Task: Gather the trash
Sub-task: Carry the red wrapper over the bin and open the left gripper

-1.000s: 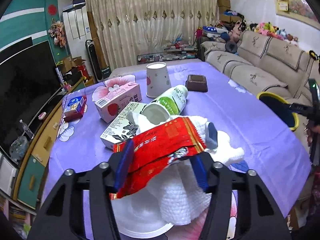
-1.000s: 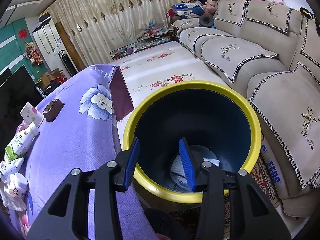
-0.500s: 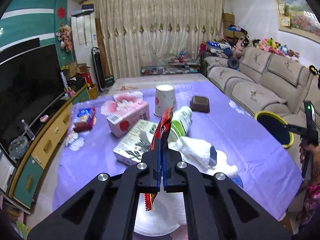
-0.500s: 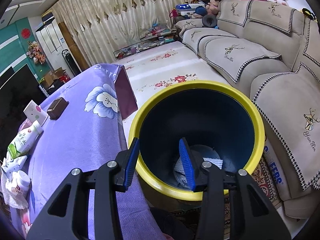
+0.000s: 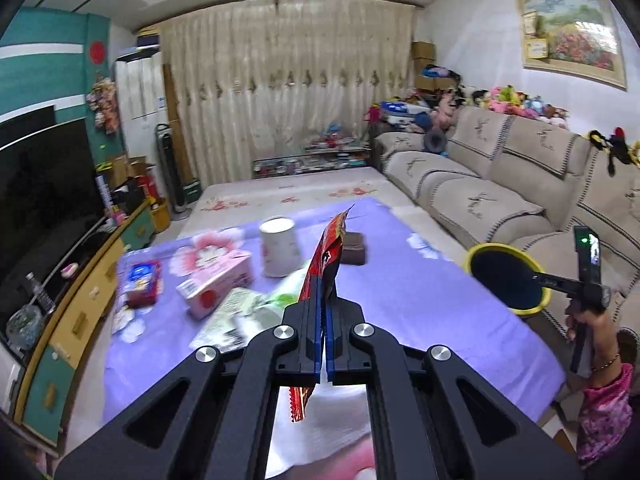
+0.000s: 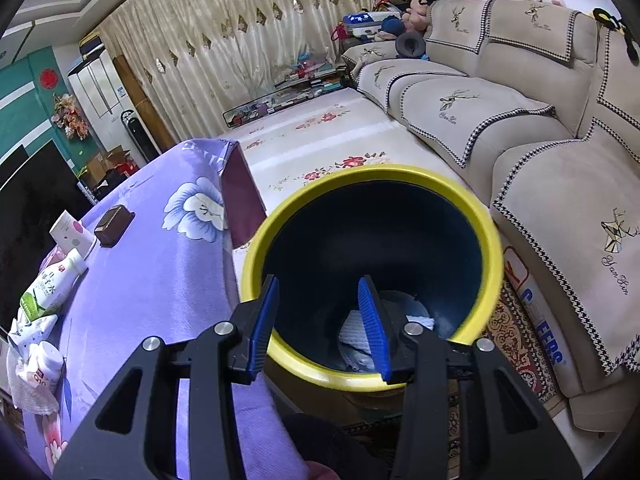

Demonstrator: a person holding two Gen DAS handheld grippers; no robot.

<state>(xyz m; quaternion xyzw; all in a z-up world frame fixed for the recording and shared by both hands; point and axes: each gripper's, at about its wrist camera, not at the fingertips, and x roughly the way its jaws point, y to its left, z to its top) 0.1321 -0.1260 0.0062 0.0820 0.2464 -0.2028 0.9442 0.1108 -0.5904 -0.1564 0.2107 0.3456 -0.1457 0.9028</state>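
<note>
Purple-clothed surface [image 5: 420,300] is lying beneath left tongs [image 5: 323,312] pinching a red wrapper [image 5: 326,256] upright; right tongs [image 6: 320,320] are hanging parted over the yellow-rimmed bin [image 6: 494,248], apparently holding tissue.

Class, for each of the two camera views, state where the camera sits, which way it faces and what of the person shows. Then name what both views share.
Left wrist: sits on the left gripper, faces across the purple table toward the curtains; its shut fingers pinch a red wrapper; the person's right hand shows.
Right wrist: sits on the right gripper, open, looks down into the yellow-rimmed bin.
Shared: bin, table, paper cup, sofa.
</note>
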